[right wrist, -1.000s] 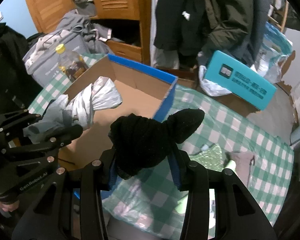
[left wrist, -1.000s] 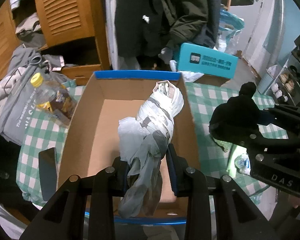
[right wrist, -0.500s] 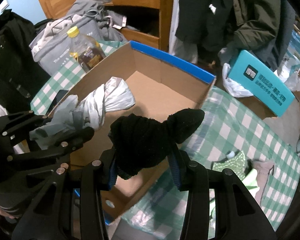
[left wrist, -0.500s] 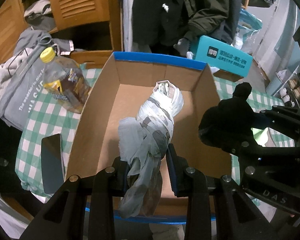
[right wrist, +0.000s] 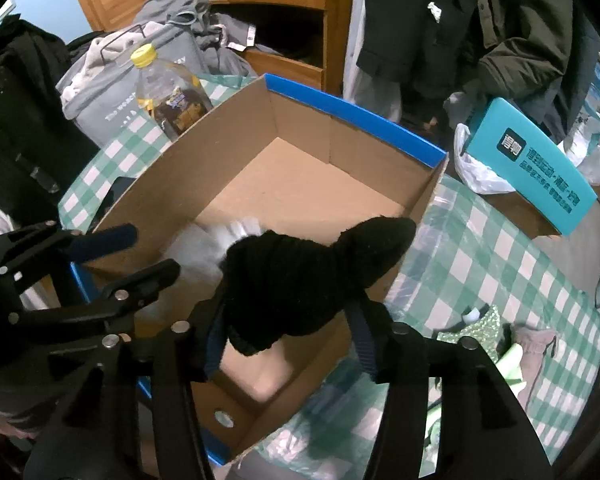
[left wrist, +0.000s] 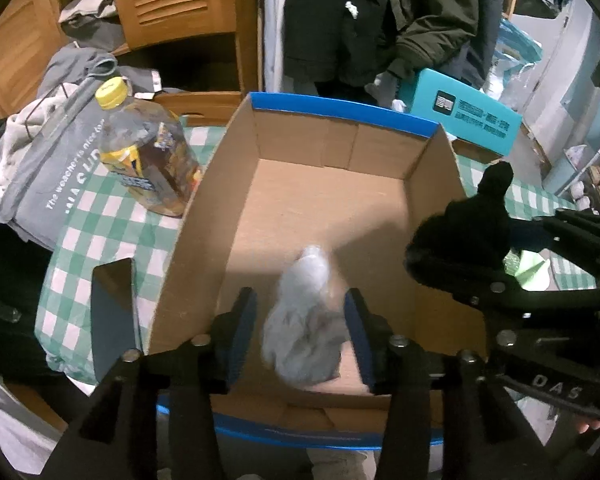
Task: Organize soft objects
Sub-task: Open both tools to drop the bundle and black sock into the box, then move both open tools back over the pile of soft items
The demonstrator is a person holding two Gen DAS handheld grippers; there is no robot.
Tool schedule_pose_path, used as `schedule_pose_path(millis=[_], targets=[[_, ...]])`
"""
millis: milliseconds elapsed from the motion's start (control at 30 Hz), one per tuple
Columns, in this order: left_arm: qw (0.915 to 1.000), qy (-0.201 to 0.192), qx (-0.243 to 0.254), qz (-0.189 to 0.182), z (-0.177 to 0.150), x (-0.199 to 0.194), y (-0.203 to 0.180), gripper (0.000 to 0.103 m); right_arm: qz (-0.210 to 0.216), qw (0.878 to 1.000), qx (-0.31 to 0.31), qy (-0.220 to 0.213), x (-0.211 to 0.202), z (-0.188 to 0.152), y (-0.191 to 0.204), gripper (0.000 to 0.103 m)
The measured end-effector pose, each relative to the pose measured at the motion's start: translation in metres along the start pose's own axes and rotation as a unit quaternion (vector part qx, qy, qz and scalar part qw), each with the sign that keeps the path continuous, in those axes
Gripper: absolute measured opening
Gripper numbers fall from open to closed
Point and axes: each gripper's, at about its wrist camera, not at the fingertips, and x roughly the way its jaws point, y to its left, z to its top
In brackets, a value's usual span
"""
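Note:
A cardboard box (left wrist: 332, 148) with a blue rim sits on the green checked tablecloth; it also shows in the right wrist view (right wrist: 300, 136). My left gripper (left wrist: 300, 332) is open above the box's near end. A grey-white sock bundle (left wrist: 304, 320), blurred, lies between and below its jaws inside the box; the right wrist view shows it (right wrist: 204, 248) as a pale blur. My right gripper (right wrist: 288, 328) is shut on a black sock bundle (right wrist: 300, 276) over the box's right wall; the bundle also shows in the left wrist view (left wrist: 468, 232).
A yellow-capped bottle (left wrist: 148, 160) and a grey bag (left wrist: 40, 176) stand left of the box. A dark phone (left wrist: 112, 312) lies by its near left corner. A teal carton (left wrist: 468, 116) sits behind. Green and pinkish soft items (right wrist: 512, 344) lie on the cloth at right.
My left gripper has opened and let go of the grey-white bundle, which has dropped into the box. My right gripper has moved the black bundle over the box.

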Motion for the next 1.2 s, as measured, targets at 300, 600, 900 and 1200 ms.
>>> schedule_pose_path(millis=[300, 600, 900, 1200], targets=[[0.9999, -0.008, 0.001, -0.006, 0.001, -0.006, -0.003, 0.057, 0.003, 1.0, 0.018, -0.015, -0.013, -0.001, -0.011, 0.064], [0.9998, -0.012, 0.009, -0.011, 0.002, -0.009, -0.014, 0.06, -0.001, 0.999, 0.036, -0.02, -0.023, -0.013, -0.031, 0.064], [0.9987, -0.022, 0.037, -0.029, 0.003, -0.015, -0.046, 0.065, -0.008, 0.998, 0.059, -0.02, -0.032, -0.036, -0.06, 0.064], [0.9969, -0.022, 0.064, -0.04, 0.004, -0.016, -0.08, 0.065, -0.011, 0.996, 0.091, -0.023, -0.044, -0.061, -0.094, 0.064]])
